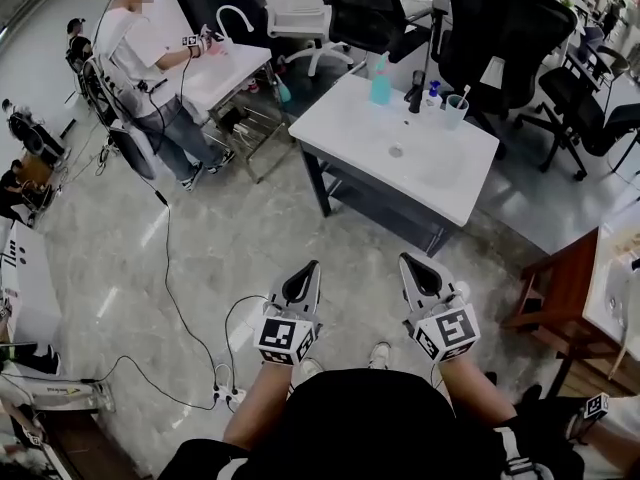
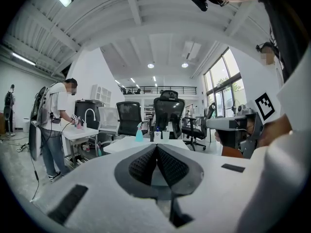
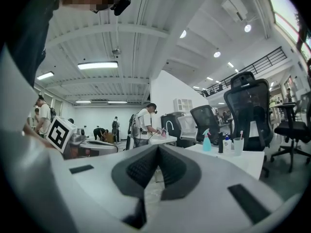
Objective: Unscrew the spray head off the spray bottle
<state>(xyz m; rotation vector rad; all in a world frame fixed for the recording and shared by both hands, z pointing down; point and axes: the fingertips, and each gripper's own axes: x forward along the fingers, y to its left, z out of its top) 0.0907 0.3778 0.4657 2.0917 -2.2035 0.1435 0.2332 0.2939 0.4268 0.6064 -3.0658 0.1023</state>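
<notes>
Left gripper (image 1: 310, 268) and right gripper (image 1: 410, 261) (both closed, empty) face the spray bottle (image 1: 380, 83), upright on a table (image 1: 350, 118).

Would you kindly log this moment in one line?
left hand-held gripper: shut, empty | right hand-held gripper: shut, empty | spray bottle: on table, untouched

My left gripper (image 2: 156, 148) has its 2 dark ribbed jaws pressed together, nothing between them. Past the tips, at 12 o'clock, a white table (image 2: 121, 144) carries a turquoise spray bottle (image 2: 139, 135) with its spray head (image 2: 140, 125) on top; a dark bottle (image 2: 151, 132) and a cup (image 2: 165, 135) stand just beside it (too small to tell more). 2 black office chairs (image 2: 168, 108) stand behind. At 9 o'clock a person (image 2: 54, 125) works at another table (image 2: 80, 132). At 3 o'clock the right gripper (image 2: 214, 126) shows side-on.
</notes>
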